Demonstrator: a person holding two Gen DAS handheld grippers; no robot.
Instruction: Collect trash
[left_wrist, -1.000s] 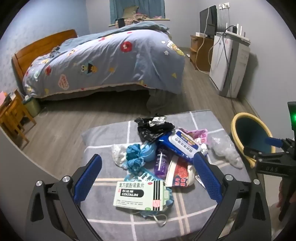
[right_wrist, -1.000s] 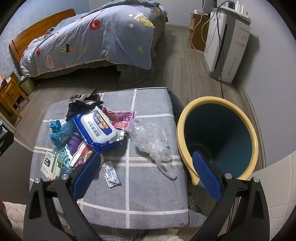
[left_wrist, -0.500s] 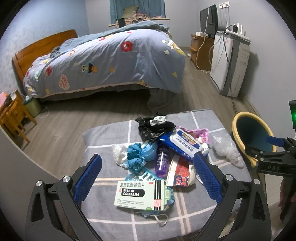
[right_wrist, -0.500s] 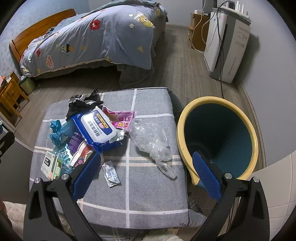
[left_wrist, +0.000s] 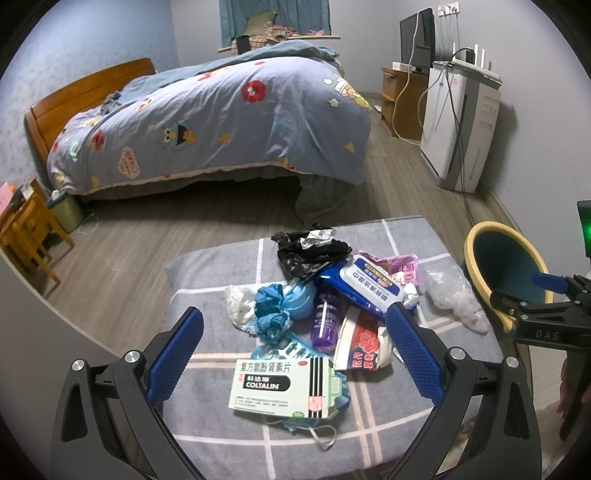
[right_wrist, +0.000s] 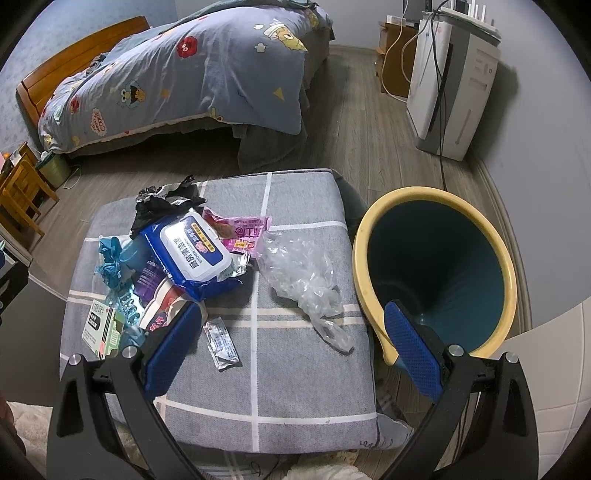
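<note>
Trash (left_wrist: 325, 325) lies heaped on the cushion's (right_wrist: 295, 369) left half, bin (right_wrist: 436, 266) beside its right edge for short drops. We find left gripper (left_wrist: 293, 354) and right gripper (right_wrist: 291, 347) spread wide (empty), hovering.

A home bedroom: quilted bed (left_wrist: 207, 122), wooden headboard (left_wrist: 85, 96).

Square padded cushion (right_wrist: 295, 373): grey, pale cream-and-white grid lines.
Round plastic bin (right_wrist: 436, 236): yellow rim, dark teal inside.
Flat wet-wipe pack (right_wrist: 192, 254): blue, white label.
Cardboard medicine box (left_wrist: 280, 387): pale green, black stripes.
Small plastic bottle (left_wrist: 327, 321): purple.
Crumpled plastic bag (right_wrist: 303, 273): clear.
Bed duvet (left_wrist: 221, 122): blue-grey, cartoon prints.
</note>
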